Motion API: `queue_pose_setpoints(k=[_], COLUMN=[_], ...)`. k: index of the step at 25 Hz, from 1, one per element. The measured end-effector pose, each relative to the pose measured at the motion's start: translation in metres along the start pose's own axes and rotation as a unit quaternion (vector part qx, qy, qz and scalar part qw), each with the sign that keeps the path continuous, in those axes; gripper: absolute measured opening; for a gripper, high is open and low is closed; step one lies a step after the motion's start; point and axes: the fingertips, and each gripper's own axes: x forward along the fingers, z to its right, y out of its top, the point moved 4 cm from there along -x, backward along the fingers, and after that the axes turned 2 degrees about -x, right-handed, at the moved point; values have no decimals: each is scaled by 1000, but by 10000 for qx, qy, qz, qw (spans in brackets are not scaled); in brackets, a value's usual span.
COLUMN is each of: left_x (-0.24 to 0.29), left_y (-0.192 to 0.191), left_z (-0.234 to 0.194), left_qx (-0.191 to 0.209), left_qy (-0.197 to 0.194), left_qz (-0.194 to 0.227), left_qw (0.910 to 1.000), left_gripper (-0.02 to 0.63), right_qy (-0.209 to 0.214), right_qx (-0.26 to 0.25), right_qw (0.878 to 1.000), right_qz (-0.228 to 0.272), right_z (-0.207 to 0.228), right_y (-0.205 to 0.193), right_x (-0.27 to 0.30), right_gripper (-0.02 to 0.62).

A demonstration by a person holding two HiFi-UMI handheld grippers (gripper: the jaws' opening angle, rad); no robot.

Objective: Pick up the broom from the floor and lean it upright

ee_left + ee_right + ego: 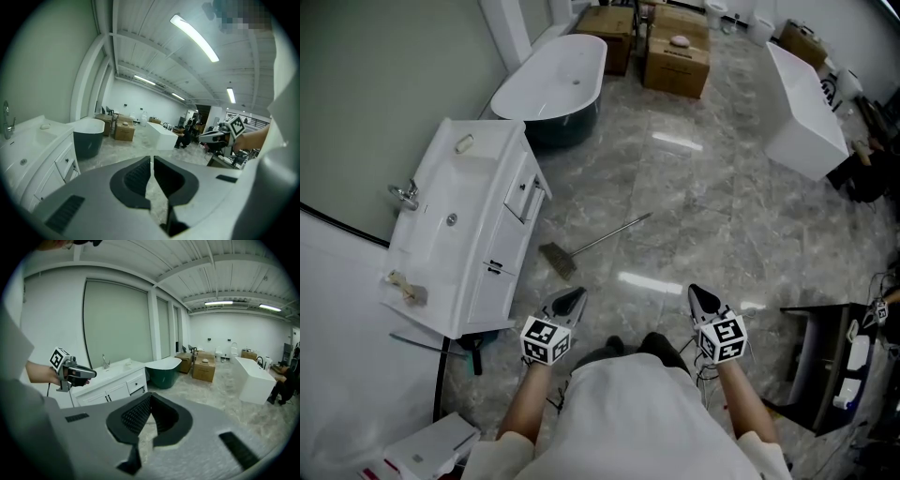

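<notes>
Person wears a white short-sleeved top [628,412] and dark shoes [661,347]. Left gripper [575,298] and right gripper [701,296] have grey shells and black ribbed pads [136,176]. Each carries a cube [546,339] with black-and-white square markers.

The broom [600,240] is too small in the head view to make out its bristles. The dark stand [811,366] runs off the right edge, and the cardboard boxes [675,56] off the top.
</notes>
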Motion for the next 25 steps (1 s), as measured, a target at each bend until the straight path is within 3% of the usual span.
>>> queue_pose_setpoints(k=[10, 25], left_x=[57, 223], left_y=[19, 88], left_z=[-21, -31], left_qx=[-210, -197], left_qy=[304, 734], left_qz=[-30, -219], left_qw=[9993, 9969], left_gripper=[21, 21], right_qy=[319, 1162], right_qx=[-13, -220], right_qw=[9995, 9926], right_qz=[-45, -278], right_z=[58, 233], right_y=[21, 69], right_x=[56, 180], right_gripper=[2, 2])
